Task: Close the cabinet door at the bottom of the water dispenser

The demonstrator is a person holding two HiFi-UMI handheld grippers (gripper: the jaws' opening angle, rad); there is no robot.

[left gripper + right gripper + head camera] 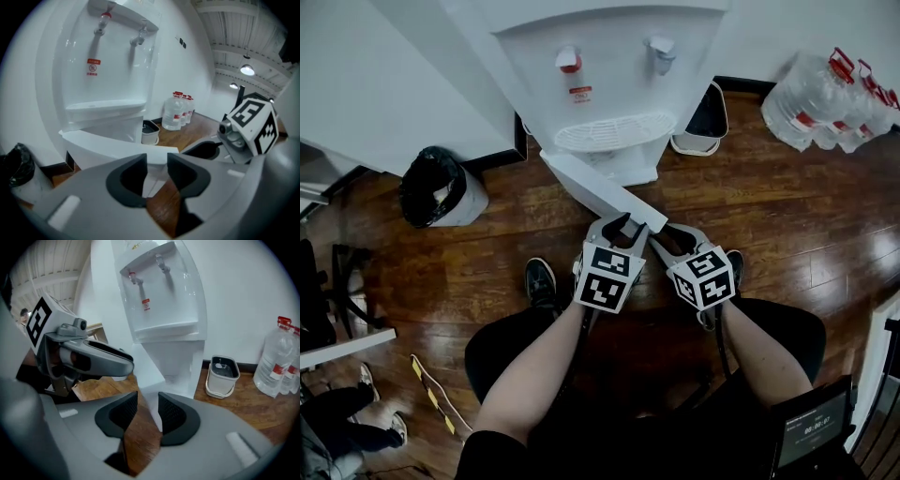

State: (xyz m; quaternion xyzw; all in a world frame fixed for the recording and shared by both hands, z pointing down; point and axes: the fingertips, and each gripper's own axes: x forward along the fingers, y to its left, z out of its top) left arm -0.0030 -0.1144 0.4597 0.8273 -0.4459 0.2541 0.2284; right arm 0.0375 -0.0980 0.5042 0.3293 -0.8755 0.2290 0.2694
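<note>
The white water dispenser (609, 84) stands at the top of the head view. Its bottom cabinet door (595, 186) hangs open, angled out over the wood floor towards me. My left gripper (619, 225) is at the door's free end, jaws apart, and the door's edge (108, 145) shows just beyond its fingertips in the left gripper view. My right gripper (672, 236) sits close beside it on the right, jaws a little apart, with the door (147, 366) seen edge-on ahead. Neither gripper (157, 171) (148, 413) has anything pressed between its pads.
A black-bagged bin (441, 187) stands left of the dispenser and a small white bin (703, 122) right of it. Several large water bottles (825, 103) lie at the far right. My shoe (542, 281) is below the door. A yellow cable (431, 394) lies at lower left.
</note>
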